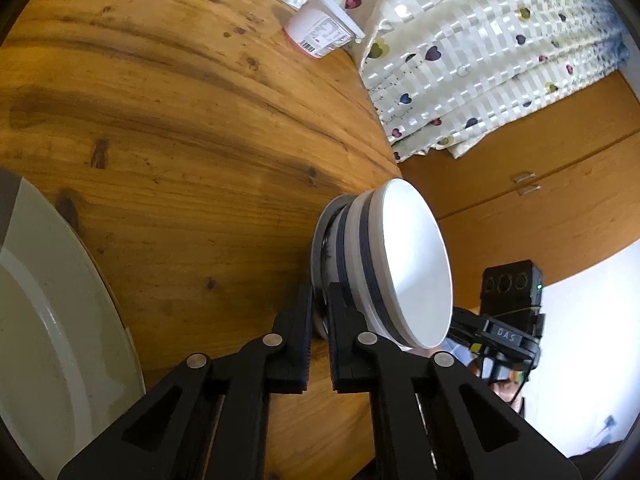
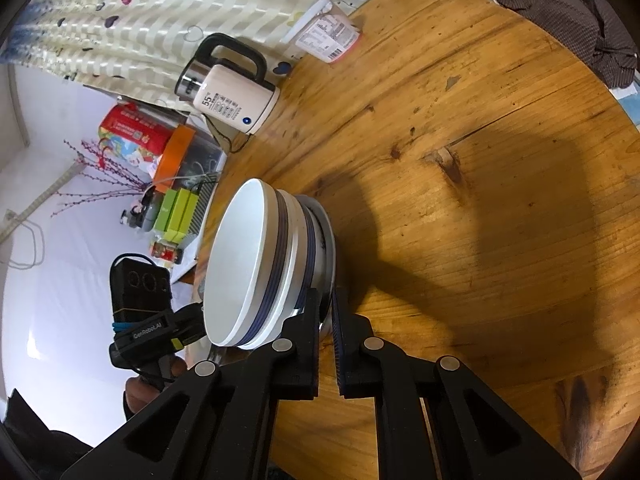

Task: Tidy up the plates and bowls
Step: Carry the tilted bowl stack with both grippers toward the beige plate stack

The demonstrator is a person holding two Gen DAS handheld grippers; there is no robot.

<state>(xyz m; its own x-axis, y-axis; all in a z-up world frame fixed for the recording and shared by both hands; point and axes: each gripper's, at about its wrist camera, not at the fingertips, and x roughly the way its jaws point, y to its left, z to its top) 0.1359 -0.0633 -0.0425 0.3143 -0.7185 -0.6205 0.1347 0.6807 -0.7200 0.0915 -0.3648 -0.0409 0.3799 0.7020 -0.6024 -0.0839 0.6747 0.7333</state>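
In the left wrist view a large pale plate lay at the far left on the wooden tabletop. Right of it, the left hand-held gripper pinched the rim of the bottom plate under a stack of white bowls whose open mouths faced away from the tabletop. A yogurt cup sat beyond. In the right wrist view, the stack stood left of centre, the right hand-held gripper clamped on that plate's rim at the opposite side.
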